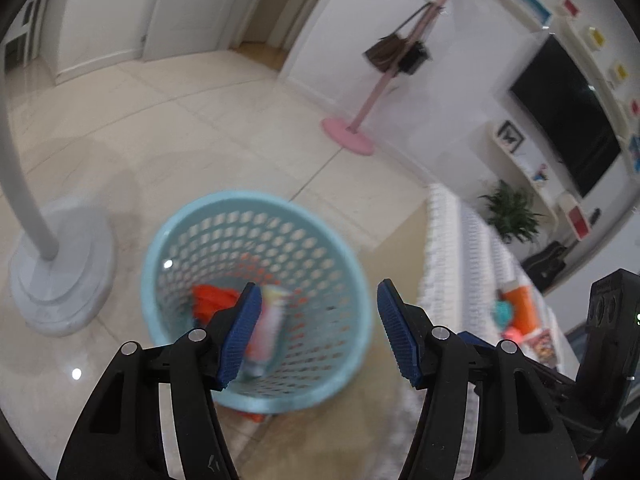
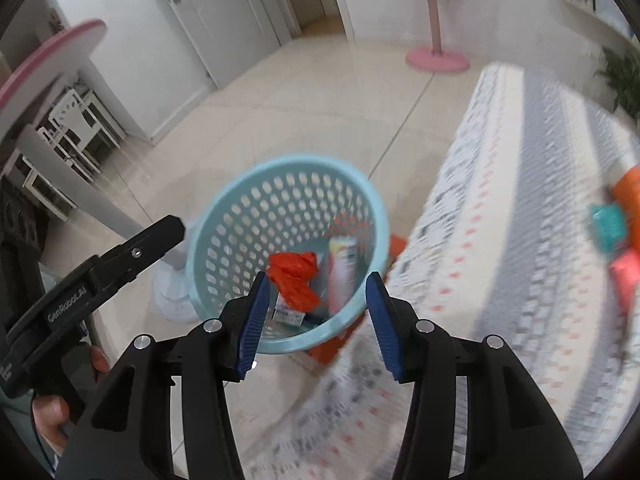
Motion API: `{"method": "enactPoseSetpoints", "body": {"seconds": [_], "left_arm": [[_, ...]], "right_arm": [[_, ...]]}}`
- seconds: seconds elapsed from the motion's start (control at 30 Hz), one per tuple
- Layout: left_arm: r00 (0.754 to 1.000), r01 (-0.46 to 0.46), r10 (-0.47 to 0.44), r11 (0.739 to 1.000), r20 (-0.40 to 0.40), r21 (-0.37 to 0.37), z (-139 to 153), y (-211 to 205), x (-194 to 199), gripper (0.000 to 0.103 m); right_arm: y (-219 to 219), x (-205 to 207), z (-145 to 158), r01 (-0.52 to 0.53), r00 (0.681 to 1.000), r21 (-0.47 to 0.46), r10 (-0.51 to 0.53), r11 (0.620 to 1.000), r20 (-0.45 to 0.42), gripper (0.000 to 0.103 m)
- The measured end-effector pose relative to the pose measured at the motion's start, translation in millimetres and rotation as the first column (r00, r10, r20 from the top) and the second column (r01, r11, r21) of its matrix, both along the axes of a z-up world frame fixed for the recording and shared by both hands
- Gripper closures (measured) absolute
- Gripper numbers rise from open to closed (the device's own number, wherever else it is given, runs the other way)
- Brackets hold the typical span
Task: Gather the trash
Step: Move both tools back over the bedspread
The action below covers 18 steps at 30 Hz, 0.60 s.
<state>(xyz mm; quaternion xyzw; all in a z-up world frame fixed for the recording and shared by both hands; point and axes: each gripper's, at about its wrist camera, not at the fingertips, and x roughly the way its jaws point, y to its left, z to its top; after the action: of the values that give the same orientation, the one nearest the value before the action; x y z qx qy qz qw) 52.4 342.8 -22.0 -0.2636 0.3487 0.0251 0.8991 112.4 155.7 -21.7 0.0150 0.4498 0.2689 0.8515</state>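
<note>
A light blue perforated waste basket stands on the floor beside a table; it also shows in the right wrist view. Inside lie a crumpled red bag, a pink and white tube-like packet and a flat wrapper. The red bag and the packet also show in the left wrist view. My left gripper is open and empty above the basket. My right gripper is open and empty above the basket's near rim. The left gripper's body shows at the left of the right wrist view.
A table with a patterned cloth stands right of the basket, with orange, teal and pink items on it. A white lamp base stands left of the basket. A pink coat stand is further back. A TV hangs at right.
</note>
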Motion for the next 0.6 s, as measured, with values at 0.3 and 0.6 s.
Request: {"method": "enactPoseSetpoints", "body": {"seconds": [0.3,0.6], "left_arm": [[0.976,0.163,-0.163,0.987,0.145,0.012,61.7,-100.0,3.6,0.044],[0.937,0.316,-0.316,0.949,0.147,0.023,62.2,-217.0,36.7,0.027]], "right_arm": [[-110.2,-31.7,63.9,0.131,0.968,0.044,-0.137,0.99,0.21,0.057],[-255.6,-57.1,82.8,0.376,0.864,0.03,-0.362,0.926,0.35,0.057]]}}
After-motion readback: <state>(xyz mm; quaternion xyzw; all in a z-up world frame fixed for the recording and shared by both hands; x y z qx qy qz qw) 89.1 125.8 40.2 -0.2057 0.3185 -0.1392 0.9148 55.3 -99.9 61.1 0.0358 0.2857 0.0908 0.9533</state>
